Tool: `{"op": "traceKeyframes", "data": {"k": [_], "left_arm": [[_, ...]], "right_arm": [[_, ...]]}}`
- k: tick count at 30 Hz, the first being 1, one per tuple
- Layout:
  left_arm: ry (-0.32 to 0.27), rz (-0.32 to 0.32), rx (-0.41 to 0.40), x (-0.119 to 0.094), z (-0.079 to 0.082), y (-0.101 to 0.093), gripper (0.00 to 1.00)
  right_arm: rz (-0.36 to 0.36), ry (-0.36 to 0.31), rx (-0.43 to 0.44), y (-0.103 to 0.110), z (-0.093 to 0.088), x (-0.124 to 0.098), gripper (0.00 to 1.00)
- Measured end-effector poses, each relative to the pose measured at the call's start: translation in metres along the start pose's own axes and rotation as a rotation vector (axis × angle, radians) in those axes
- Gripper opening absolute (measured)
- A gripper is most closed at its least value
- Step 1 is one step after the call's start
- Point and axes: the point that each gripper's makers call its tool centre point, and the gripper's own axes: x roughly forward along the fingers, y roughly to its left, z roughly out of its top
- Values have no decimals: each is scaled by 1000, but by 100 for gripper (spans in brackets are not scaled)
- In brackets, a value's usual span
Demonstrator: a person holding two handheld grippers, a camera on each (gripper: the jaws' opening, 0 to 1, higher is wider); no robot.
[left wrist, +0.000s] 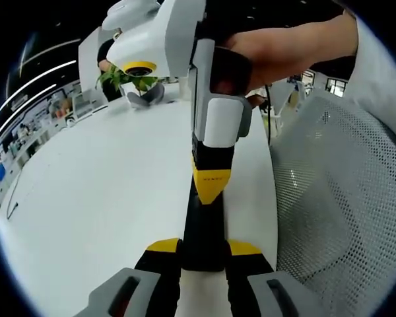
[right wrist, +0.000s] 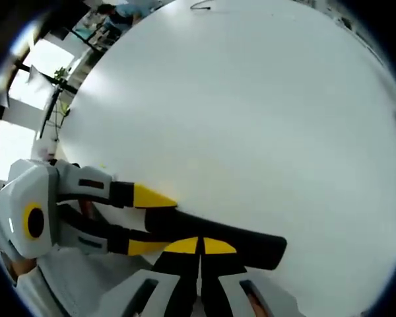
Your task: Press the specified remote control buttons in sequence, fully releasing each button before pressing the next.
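— At the bottom centre of the left gripper view, the left gripper is clamped on the black remote control.

— And the right gripper?

— Jaws together, pressing down on the remote above the white table. A potted plant sits upper left.

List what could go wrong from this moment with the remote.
1. The left gripper clamps the remote at one end only, above the table. A push from the right gripper may tilt it or make it slip in that hold.
2. The right gripper's shut yellow tips cover the remote's face and no buttons can be seen, so a wrong or double press would probably go unnoticed.
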Motion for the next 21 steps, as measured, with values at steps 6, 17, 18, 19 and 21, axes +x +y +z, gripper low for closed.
{"op": "traceKeyframes", "data": {"k": [6,17,18,19,21], "left_arm": [[0,0,0,0,0,0,25],[1,-1,1,0,0,0,25],[2,-1,1,0,0,0,25],[1,-1,1,-1,0,0,25],[1,-1,0,-1,0,0,25]], "right_arm": [[-1,8,-15,0,-1,-1,0],[32,-13,-6,7,2,-2,0],[31,-17,-8,7,3,-1,0],[33,-21,-9,8,5,-1,0],[44,-19,-11,11,5,0,0]]}}
